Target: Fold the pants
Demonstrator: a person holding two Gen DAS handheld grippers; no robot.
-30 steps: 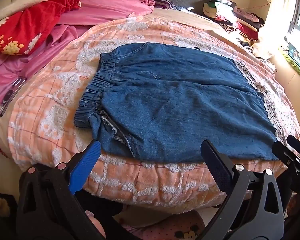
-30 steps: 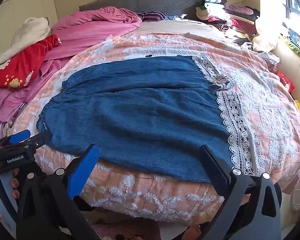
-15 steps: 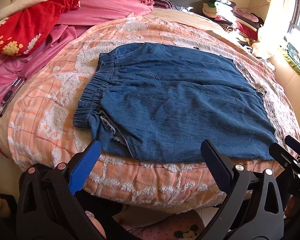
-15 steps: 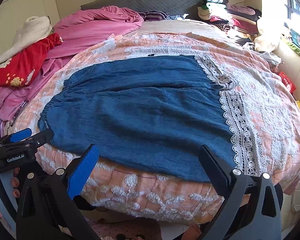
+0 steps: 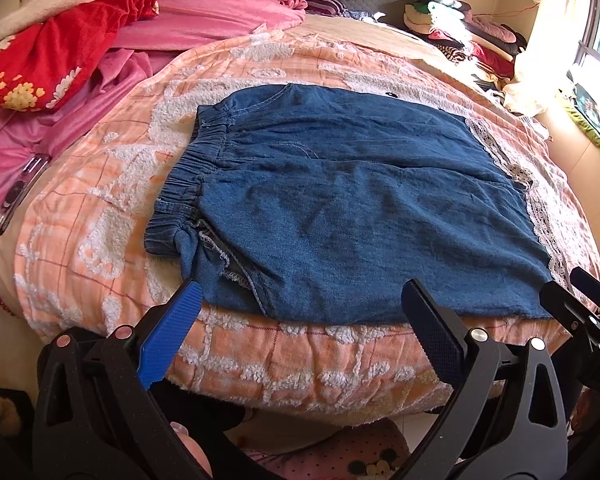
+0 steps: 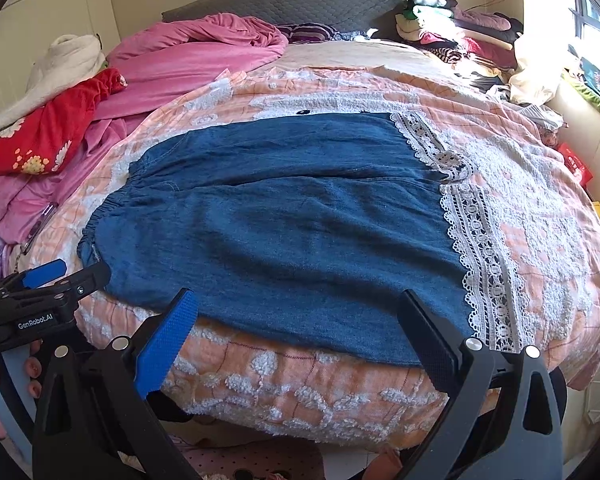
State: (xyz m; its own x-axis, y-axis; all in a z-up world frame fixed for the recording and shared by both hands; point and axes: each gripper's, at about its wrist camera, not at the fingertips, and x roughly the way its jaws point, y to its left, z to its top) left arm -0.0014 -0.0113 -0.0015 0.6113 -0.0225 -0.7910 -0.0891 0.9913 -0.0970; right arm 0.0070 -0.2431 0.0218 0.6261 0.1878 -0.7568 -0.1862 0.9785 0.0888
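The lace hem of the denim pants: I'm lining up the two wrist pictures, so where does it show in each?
Left wrist: the lace hem runs down the right side, along the far-right edge of the denim pants.
Right wrist: the lace hem runs from upper centre down to lower right, seen much wider.
Shared landmark: the red flowered blanket, on the left in both.

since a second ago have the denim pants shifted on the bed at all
No. The denim pants lie in the same spot on the peach bedspread, with the waistband just as far from the phone.
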